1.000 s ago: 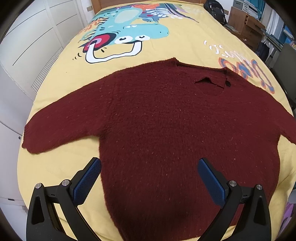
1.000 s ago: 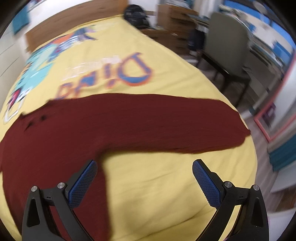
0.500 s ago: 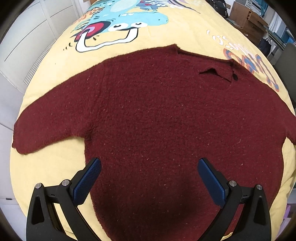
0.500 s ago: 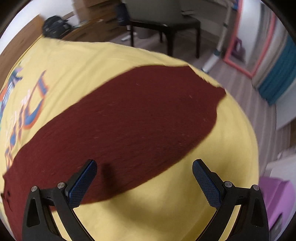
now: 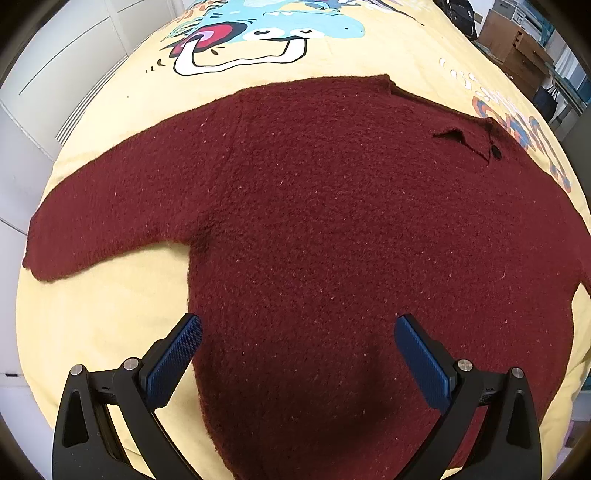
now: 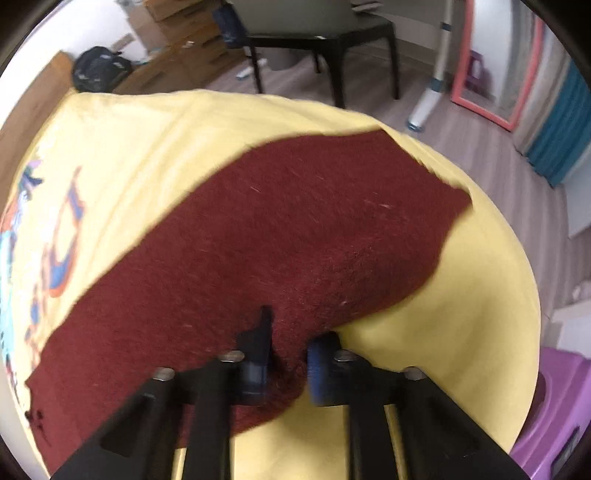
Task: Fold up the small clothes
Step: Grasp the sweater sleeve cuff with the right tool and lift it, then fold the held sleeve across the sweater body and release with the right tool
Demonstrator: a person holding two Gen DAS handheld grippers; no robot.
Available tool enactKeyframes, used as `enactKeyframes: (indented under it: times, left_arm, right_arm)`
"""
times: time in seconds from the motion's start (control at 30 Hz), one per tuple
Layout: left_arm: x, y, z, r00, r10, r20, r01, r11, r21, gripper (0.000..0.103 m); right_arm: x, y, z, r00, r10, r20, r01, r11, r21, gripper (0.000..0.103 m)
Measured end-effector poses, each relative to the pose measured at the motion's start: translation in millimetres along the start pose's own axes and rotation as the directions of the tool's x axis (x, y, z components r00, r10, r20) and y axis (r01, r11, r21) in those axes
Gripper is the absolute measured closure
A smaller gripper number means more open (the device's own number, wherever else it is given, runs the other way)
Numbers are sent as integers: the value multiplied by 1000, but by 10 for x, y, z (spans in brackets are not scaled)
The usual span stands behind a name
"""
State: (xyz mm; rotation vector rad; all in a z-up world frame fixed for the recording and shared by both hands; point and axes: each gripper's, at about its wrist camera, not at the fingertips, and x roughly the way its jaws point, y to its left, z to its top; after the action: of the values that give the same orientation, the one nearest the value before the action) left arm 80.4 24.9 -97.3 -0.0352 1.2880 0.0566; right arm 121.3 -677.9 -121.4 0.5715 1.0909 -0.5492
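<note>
- The bed (image 5: 110, 314), covered by a yellow sheet printed with a cartoon creature (image 5: 266, 33) and lettering, fills most of both views.
- A dark red sweater (image 5: 332, 221) lies flat on that sheet with its sleeves spread; the collar (image 5: 461, 136) points toward the far end of the bed.
- One sleeve (image 6: 314, 221) runs out toward the bed's edge in the right wrist view.
- The left hand-held gripper (image 5: 297, 354) hangs over the sweater's lower body with its 2 blue pads wide apart, holding nothing.
- The right hand-held gripper (image 6: 288, 365) has just been closing; its jaws now pinch a fold of the sleeve's near edge.
- Beyond the bed stand a dark chair (image 6: 321, 37) and a purple stool (image 6: 554, 406).
</note>
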Motion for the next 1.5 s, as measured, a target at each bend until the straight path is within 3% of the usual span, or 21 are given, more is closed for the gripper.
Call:
enactKeyframes:
  times: [0.13,0.27,0.4,0.53,0.8,1.0,1.2,1.33,1.5]
  left_arm:
    - [-24,40,-12,1000,-13,5,13,1000,-13,1]
    - [-79,69,-21,999,-19,31,19,1000,-5,1]
    - [-126,135,-8,999,0,54,2,999,-33,1]
    - [-159,208,33,996,-35,79,39,998,-45,1]
    - [-240,400,167,992,-65,111,75,994,-84,1]
    - [-233,473,278,991,-56,118,66,995,-78,1]
    - [-139,525,314,993,-68,93,75,994,-75,1]
    - [-43,506,283,996,-70,61,73,996,-48,1]
    - [-11,493,241,997,-67,46,69,997,-44,1]
  right_arm:
    - [-385,305,-48,995,77,59,-71,992,-100,91]
    - [-856,857,-157,981,162,105,-132,959,-251,91]
    - [-1238,1514,-336,961,260,95,-208,905,-372,91]
    - [-1508,2254,-634,939,338,64,-268,835,-480,91]
    - [-1557,3612,-1288,904,425,-52,-362,693,-624,91]
    - [-1199,4222,-1990,898,397,-191,-415,616,-669,91]
    - [-687,4193,-2663,914,283,-292,-405,586,-702,91]
    - [-411,4072,-2886,924,208,-320,-380,579,-721,91]
    - [-168,3935,-2959,924,162,-347,-370,615,-697,87]
